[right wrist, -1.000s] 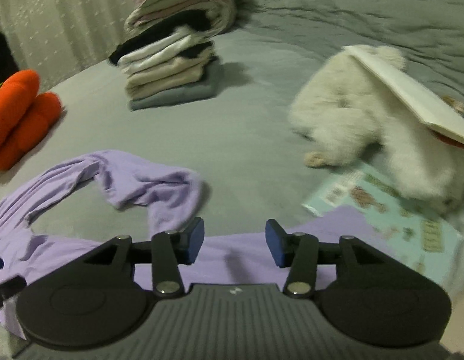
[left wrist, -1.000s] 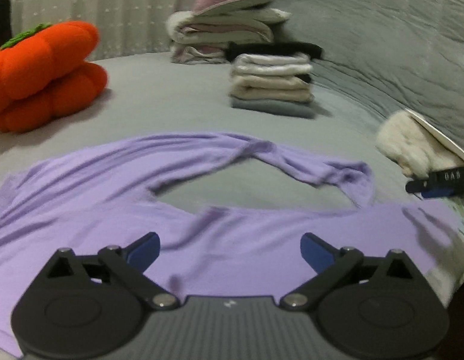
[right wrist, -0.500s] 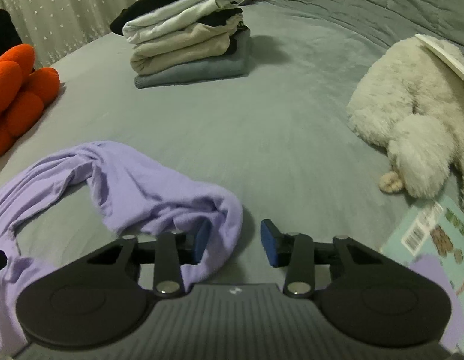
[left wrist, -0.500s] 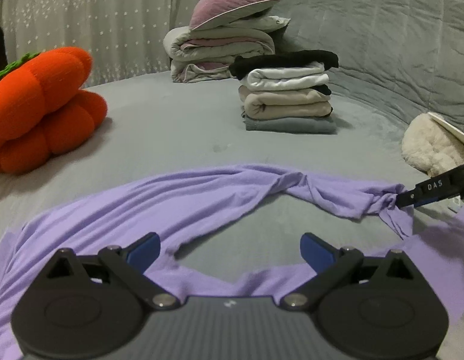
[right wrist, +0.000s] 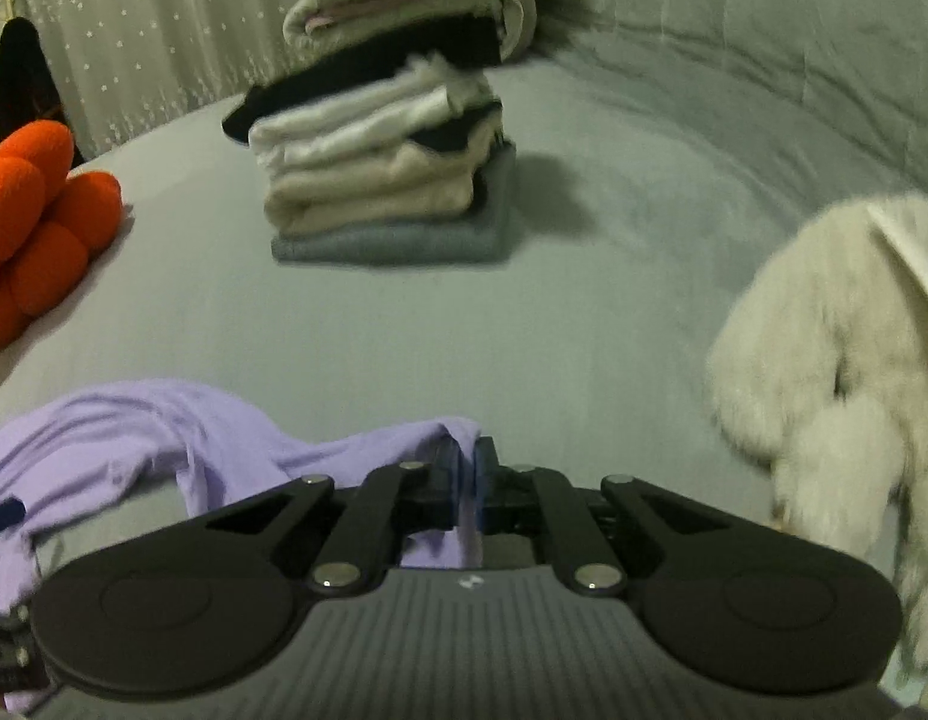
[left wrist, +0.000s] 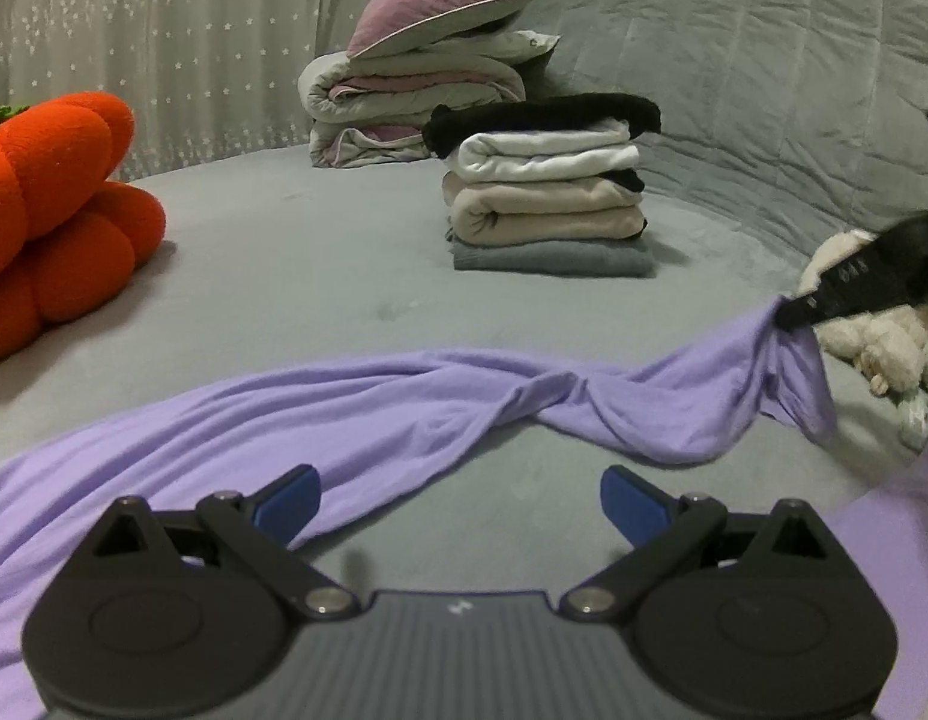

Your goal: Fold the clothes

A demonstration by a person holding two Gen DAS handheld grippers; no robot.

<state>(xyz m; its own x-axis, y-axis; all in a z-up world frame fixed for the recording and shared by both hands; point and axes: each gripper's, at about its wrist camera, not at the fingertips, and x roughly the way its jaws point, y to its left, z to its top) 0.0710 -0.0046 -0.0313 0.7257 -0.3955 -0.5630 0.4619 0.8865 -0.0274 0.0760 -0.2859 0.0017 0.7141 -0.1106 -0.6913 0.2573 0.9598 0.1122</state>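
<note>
We see a light purple shirt (left wrist: 356,414) lying loose and twisted on the grey bed (left wrist: 320,264). One long part stretches across in front of the stack of folded clothes (left wrist: 548,192). Its far end is lifted off the bed, with a fold hanging down below it.

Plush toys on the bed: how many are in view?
2. An orange plush sits at the left edge of the bed; a white fluffy plush lies at the right, beyond the purple garment. Others may be out of frame.
</note>
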